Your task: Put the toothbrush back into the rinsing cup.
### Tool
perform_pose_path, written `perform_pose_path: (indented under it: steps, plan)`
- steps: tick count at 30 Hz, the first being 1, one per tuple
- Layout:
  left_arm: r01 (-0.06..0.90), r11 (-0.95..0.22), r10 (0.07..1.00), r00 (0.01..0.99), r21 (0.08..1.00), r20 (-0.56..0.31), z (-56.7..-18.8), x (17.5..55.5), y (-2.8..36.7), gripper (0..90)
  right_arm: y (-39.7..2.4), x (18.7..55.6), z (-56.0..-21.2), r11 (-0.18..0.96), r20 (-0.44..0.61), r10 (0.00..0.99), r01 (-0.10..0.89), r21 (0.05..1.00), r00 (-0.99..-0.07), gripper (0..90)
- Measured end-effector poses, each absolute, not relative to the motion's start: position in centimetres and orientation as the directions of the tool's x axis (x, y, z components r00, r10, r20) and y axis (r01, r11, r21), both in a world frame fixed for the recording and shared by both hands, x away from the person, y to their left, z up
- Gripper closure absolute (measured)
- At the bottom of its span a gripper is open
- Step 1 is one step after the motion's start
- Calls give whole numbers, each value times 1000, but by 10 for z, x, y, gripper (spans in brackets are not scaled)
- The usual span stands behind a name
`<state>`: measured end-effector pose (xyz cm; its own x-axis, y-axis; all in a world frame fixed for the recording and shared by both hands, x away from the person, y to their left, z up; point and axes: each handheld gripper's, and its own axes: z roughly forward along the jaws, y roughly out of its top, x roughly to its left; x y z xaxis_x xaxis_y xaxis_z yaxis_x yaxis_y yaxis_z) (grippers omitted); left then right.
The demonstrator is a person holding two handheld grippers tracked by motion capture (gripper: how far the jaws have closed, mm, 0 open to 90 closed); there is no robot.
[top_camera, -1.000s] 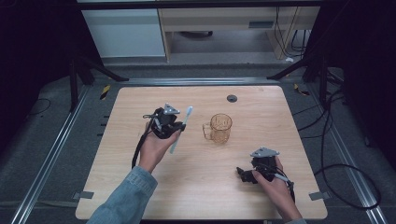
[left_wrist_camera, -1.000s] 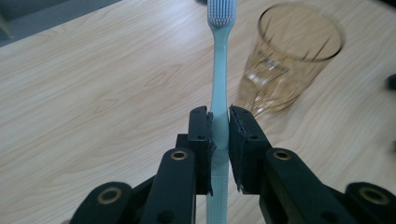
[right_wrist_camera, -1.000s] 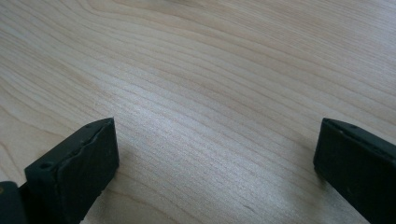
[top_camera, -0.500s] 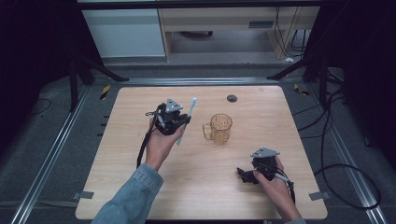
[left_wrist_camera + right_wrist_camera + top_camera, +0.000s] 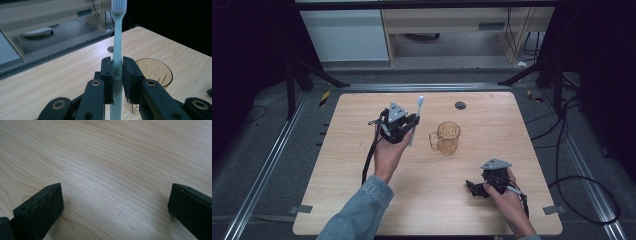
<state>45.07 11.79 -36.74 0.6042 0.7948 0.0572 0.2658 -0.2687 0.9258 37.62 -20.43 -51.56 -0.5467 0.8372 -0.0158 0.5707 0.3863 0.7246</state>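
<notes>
1. Nearest you, your right gripper sits low over the near right part of the table, its jaws spread wide with only bare wood between them in the right gripper view. It holds nothing. Leave it parked there, well apart from the work, unless the cup needs steadying.

2. Farther in, your left gripper is clamped on the handle of a pale toothbrush, roughly mid-handle. In the left gripper view the brush stands upright between the pads, bristle head up and the handle's lower end hanging below the jaws. The hold looks centred, so there is no need to regrip.

3. Just to the right of that gripper in the high view stands an amber, see-through cup with a handle on its left side, upright on the table and apparently empty. The likely step is dropping the brush into it, handle end first.

4. To do that well, carry the brush sideways until its lower end hangs over the middle of the mouth, not the rim. Keep it upright while you travel.

5. Lower until the handle end is well inside, then let the jaws part. A light plastic cup could tip if the brush strikes its wall, so go down gently.

6. Beyond the cup, a small dark round fitting sits in the tabletop near the far edge; it should not interfere.
</notes>
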Motion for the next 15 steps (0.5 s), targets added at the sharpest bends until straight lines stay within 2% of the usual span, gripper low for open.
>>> perform_pose_path:
  steps: [6, 15]
  plan:
    - [200, -226, 795, 604, 953, 62, -365, 446, 116, 789, -204, 376, -516, 386, -16, 837, 569, 726, -547, 4]
    - [150, -188, 793, 607, 971, 60, -363, 443, 113, 788, -204, 376, -516, 386, -16, 837, 570, 725, -547, 4]
